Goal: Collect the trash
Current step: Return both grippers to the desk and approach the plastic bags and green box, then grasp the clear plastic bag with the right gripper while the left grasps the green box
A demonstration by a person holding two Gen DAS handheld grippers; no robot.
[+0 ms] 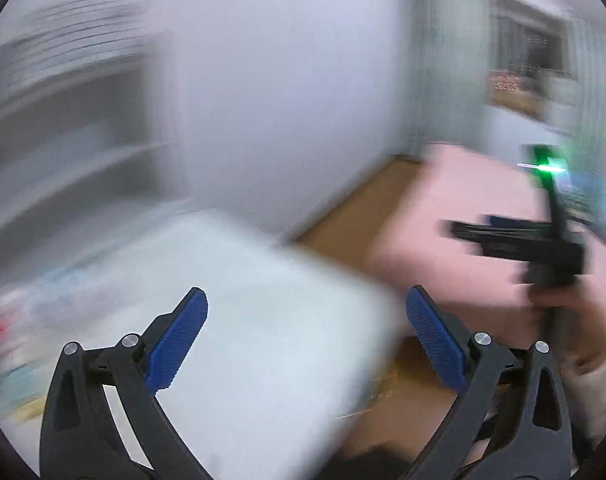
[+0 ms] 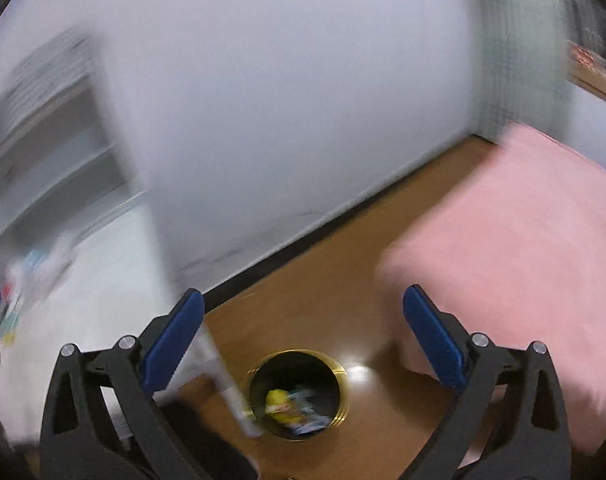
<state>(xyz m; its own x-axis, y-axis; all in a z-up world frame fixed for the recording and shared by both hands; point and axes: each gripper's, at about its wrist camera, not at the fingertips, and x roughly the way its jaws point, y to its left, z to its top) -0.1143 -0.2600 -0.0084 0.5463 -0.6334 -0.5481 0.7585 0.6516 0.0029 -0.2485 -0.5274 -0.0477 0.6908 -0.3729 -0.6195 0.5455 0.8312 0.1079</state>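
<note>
**Both grippers empty above desk and bin**

Largest first. The white desk (image 1: 263,320) fills the lower left of the left wrist view; blurred litter (image 1: 27,320) lies near its left edge, apparently paper and wrappers in pale blue, red and yellow. The same litter shows at the desk's left edge in the right wrist view. A pink bed (image 2: 523,240) stands to the right, across bare floor (image 2: 323,300). The bin (image 2: 299,396), round and gold-rimmed, sits on the floor between the desk's corner and the bed; it already holds a yellow item (image 2: 277,400) and a pale blue wrapper (image 2: 307,416).

The left gripper (image 1: 307,332) hangs with jaws spread wide, nothing between them. The right gripper (image 2: 303,332) is likewise spread and empty, above the bin.

Judged handling: the litter looks light, thin and crushable, likely to slide on the smooth desk; pinching a raised fold or edge should serve best.

No brand, label or writing is legible; motion blur obscures all print.
</note>
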